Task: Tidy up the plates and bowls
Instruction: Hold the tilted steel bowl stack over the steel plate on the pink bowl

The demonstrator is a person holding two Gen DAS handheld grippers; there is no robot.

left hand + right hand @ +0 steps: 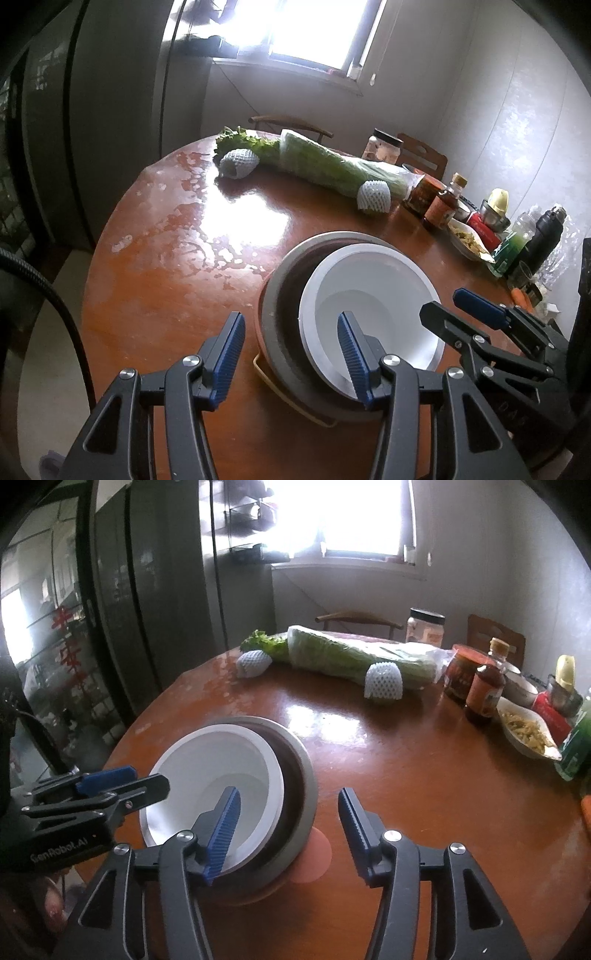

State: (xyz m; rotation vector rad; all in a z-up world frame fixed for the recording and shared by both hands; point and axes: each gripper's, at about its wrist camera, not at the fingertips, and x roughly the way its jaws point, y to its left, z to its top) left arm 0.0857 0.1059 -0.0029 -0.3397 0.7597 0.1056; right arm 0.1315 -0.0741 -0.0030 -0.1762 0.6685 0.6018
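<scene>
Below, the left gripper (291, 358) and right gripper (288, 834) both gape wide, holding nothing. Between them a white round plastic bowl (373, 299) sits nested in a grey-rimmed brown bowl (280, 295) on the round wooden table (177, 236), near edge.

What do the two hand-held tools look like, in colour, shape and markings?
Both are alike: the left tool and right tool have black angular frames with triangular cut-outs, silver pivot screws and two ribbed blue pads. The left one's body reads "GenRobot.AI" in the right wrist view.
</scene>
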